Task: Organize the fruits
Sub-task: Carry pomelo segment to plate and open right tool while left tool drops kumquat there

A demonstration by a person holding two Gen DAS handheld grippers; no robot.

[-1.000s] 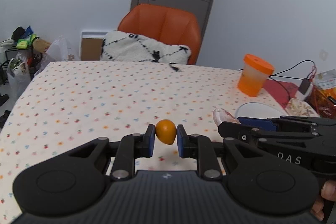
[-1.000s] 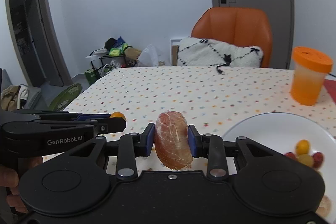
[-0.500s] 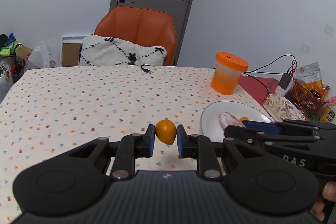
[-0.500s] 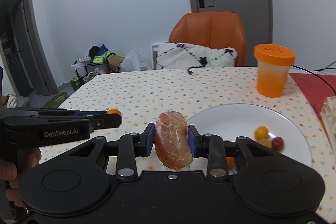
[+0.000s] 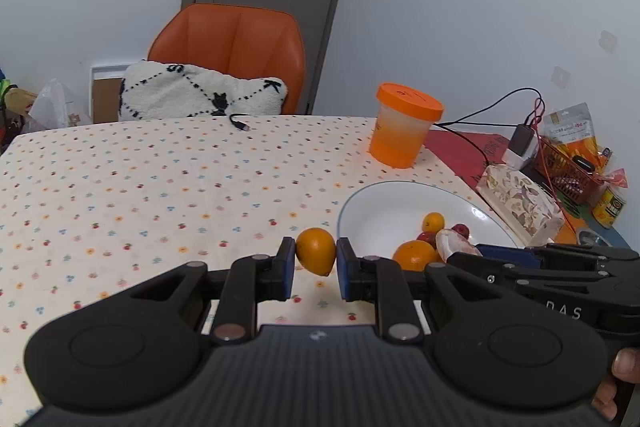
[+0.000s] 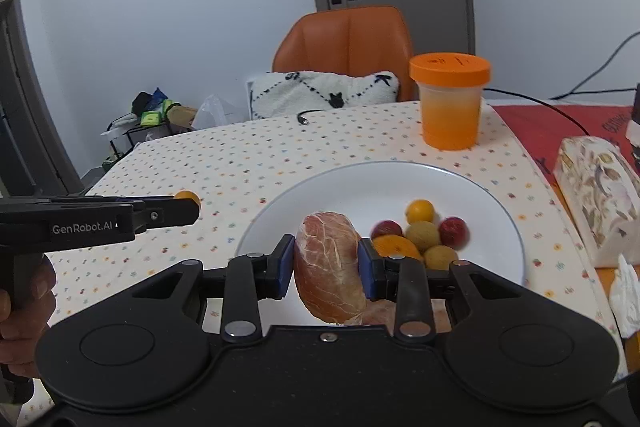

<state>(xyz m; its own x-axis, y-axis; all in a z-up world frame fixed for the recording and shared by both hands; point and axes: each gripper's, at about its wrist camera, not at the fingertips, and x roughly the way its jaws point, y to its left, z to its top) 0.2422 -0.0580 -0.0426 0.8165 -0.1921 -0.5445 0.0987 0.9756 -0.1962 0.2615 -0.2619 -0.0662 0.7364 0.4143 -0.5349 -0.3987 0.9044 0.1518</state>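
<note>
- Jaws of our left gripper (image 5: 316, 264) are clamped on a small orange (image 5: 315, 256), held clear above the tabletop (image 5: 140, 187), its blue pads (image 5: 288, 269) pressing the fruit from both sides.
- Jaws of our right gripper (image 6: 326, 269) are clamped on a peeled grapefruit segment (image 6: 329, 269), pink and veined, hanging over the near part of the white plate (image 6: 348, 187).
- Just right of the left jaws lies the plate's rim; we see our right gripper reaching over it from the right side.
- Ahead and right of the right jaws, on the plate, sits a cluster of small fruits (image 6: 424, 233): a yellow-orange one, two red ones, two greenish-brown ones and a larger orange half hidden behind the right pad.
- Left of the right jaws, our left gripper shows side-on with its orange, well apart from the plate.
- Farther ahead and right stands an orange-lidded jar (image 6: 450, 101) on the tabletop.
- To the far right lies a floral tissue pack (image 6: 596, 195).
- Beyond the tabletop's far edge stands an orange chair (image 5: 232, 47) with a white cushion (image 5: 200, 97).
</note>
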